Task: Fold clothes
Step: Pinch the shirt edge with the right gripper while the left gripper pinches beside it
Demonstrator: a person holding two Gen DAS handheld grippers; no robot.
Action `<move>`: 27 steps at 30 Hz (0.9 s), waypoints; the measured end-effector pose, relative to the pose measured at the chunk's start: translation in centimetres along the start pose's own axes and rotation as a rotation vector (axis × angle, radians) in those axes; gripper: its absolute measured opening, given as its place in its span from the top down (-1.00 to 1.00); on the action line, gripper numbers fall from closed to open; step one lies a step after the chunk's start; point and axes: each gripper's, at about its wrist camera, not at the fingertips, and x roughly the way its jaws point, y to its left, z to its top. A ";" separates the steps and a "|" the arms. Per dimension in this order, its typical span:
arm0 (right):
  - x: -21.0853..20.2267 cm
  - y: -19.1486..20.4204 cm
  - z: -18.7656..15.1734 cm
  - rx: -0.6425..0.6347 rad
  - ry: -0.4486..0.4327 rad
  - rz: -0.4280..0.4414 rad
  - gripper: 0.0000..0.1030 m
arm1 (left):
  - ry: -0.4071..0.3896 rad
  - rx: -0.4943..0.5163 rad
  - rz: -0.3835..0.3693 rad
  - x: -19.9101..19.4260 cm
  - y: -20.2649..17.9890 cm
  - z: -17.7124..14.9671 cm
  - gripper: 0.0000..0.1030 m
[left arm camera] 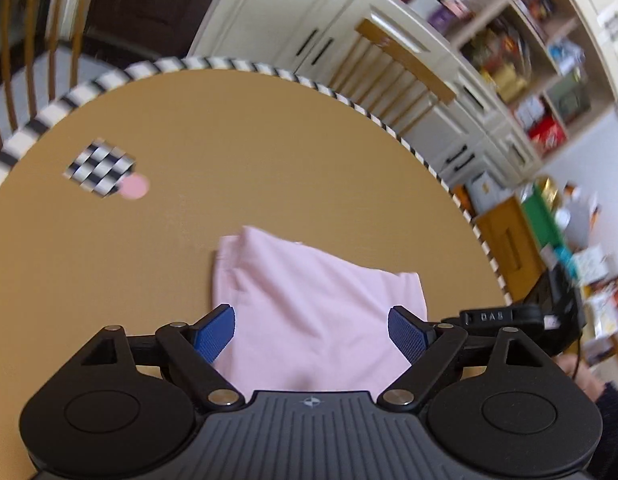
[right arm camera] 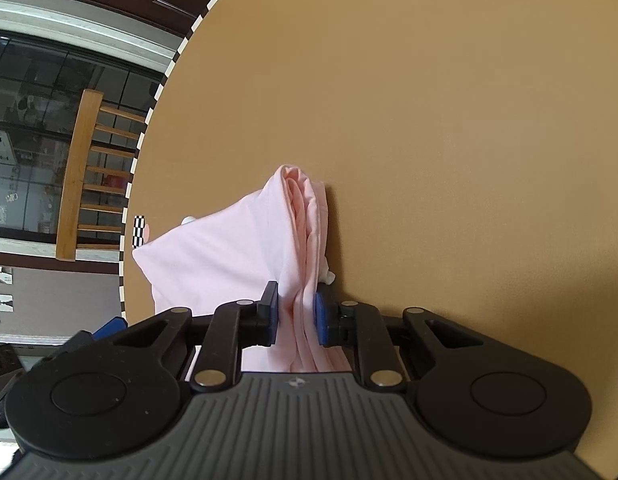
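Pinching the bunched pink garment (right arm camera: 297, 240) at frame centre, my right gripper (right arm camera: 296, 318) anchors it; my left gripper (left arm camera: 311, 332) gapes wide, empty, above the cloth.

table top: I see bare tan surface (left arm camera: 289, 152) beyond the pink garment (left arm camera: 309, 304)
obstacles: checkered marker (left arm camera: 101, 168) far left; chairs (left arm camera: 405, 76) at rim

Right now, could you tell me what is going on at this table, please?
A person holding a gripper in each hand is folding a pink garment on a round tan table. The right gripper is shut on a bunched edge of the cloth and lifts it into a ridge. The left gripper is open above the garment, gripping nothing. A checkered marker lies further off on the table.
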 end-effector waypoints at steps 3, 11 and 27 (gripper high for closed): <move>0.1 0.0 0.2 0.011 0.010 -0.003 0.65 | 0.042 -0.152 -0.068 0.6 3.1 0.2 -0.67; 0.2 0.0 0.3 0.046 0.023 -0.008 0.65 | 0.139 -0.364 -0.138 2.9 7.2 -1.0 -0.64; 0.2 -0.4 0.2 0.091 0.024 0.007 0.66 | 0.201 -0.343 -0.298 9.4 6.3 0.4 -0.40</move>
